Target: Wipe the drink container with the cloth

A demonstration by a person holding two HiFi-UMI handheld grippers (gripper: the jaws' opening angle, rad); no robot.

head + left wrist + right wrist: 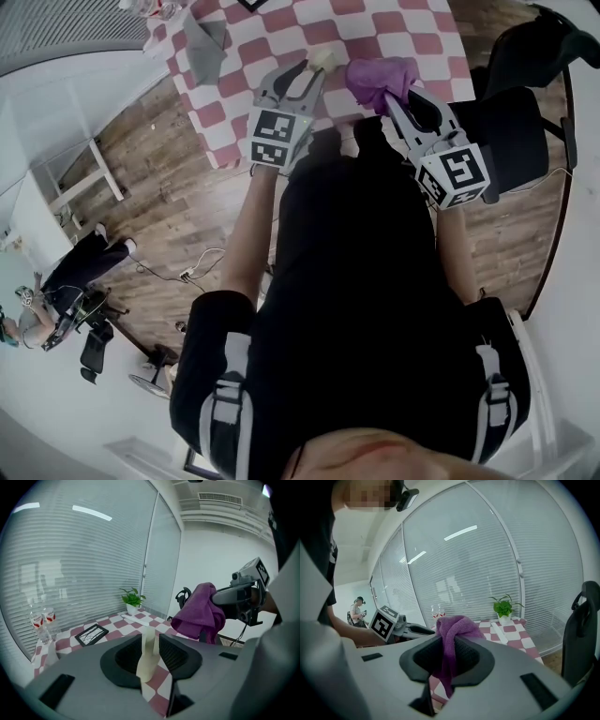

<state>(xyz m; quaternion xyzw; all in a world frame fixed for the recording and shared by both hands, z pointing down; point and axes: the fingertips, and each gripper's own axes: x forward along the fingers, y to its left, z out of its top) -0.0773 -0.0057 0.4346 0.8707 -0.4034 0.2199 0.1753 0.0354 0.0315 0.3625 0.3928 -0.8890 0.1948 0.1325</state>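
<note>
A small cream drink container (148,656) stands upright between the jaws of my left gripper (151,644), which is shut on it. In the head view the container (323,59) is held just above the near edge of the red-and-white checked table (281,37) by that left gripper (312,70). My right gripper (447,648) is shut on a purple cloth (451,634), which bunches above the jaws and hangs below them. The cloth (377,77) and the right gripper (394,96) hover just right of the container, apart from it. From the left gripper view the cloth (199,612) hangs close at the right.
On the table lie a black picture frame (91,633), a potted plant (132,599), wine glasses (43,620) and a grey folded napkin (202,42). A black chair (525,103) stands to the right. Another person (358,611) stands far off. The floor is wood.
</note>
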